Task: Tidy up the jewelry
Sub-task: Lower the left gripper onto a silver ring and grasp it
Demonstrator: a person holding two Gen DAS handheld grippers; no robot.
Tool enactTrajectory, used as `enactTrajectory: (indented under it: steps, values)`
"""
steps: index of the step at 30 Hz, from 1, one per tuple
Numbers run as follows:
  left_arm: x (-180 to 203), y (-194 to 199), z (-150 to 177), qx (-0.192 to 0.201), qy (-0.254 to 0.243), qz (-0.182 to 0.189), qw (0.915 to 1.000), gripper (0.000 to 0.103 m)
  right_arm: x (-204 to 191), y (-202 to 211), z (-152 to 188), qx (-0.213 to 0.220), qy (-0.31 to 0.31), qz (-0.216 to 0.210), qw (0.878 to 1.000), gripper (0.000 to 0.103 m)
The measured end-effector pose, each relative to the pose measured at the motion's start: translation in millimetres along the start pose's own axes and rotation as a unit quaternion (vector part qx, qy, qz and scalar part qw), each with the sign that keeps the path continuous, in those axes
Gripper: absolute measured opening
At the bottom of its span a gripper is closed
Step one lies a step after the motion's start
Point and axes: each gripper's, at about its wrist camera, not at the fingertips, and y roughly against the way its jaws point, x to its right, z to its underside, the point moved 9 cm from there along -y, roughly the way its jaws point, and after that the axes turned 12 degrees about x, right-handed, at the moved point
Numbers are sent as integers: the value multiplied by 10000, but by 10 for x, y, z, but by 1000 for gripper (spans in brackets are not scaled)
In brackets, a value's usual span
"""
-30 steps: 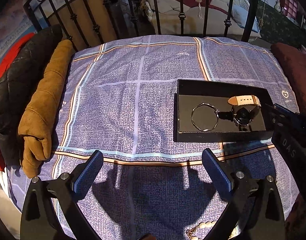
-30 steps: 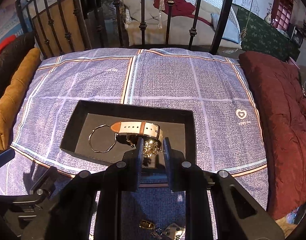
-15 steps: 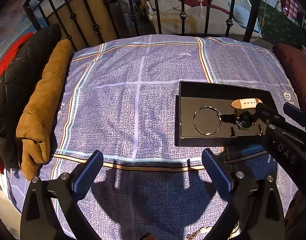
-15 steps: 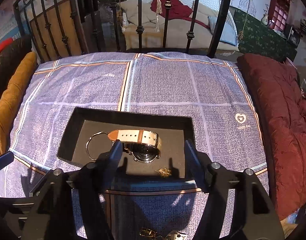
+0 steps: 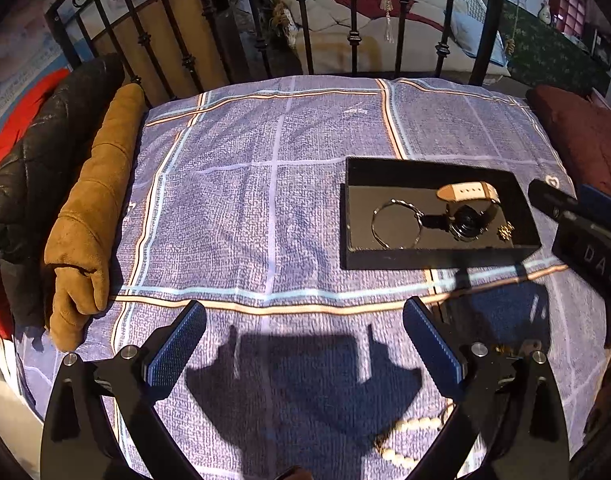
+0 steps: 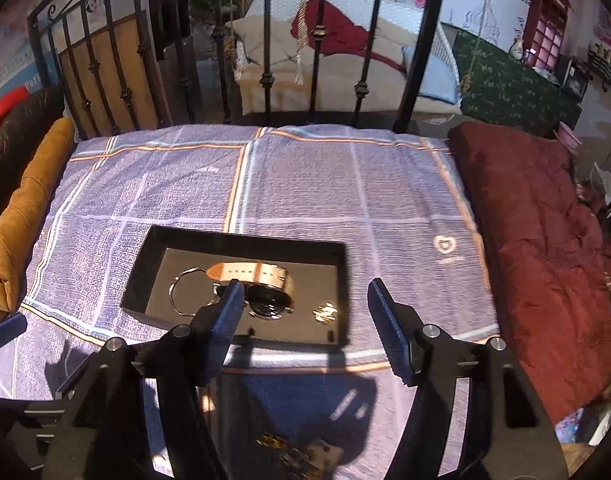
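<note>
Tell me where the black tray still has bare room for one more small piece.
Inside the shallow black rectangular tray, the floor right of the small gold trinket is bare, as is the strip along the far wall. The left and middle are crowded: thin silver bangle touching the black-faced watch with a cream strap.

The bedspread is lavender-blue, finely speckled, crossed by pale blue and orange stripes in a big grid. The jewelry box is matte black inside and out. The watch has a cream strap tipped in tan and a dark face. A brown suede garment lies beside black quilted leather.
</note>
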Motion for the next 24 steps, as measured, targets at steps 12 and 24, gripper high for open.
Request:
enactTrajectory:
  steps: [12,24]
  values:
    - [414,275,805,-296,-605,341,9971,97,576,549,604,-302,-436,241,9983,65]
    - [919,149,832,-222,-1246,779,9889,94,676,706,852,-404,-495,299,9975,79]
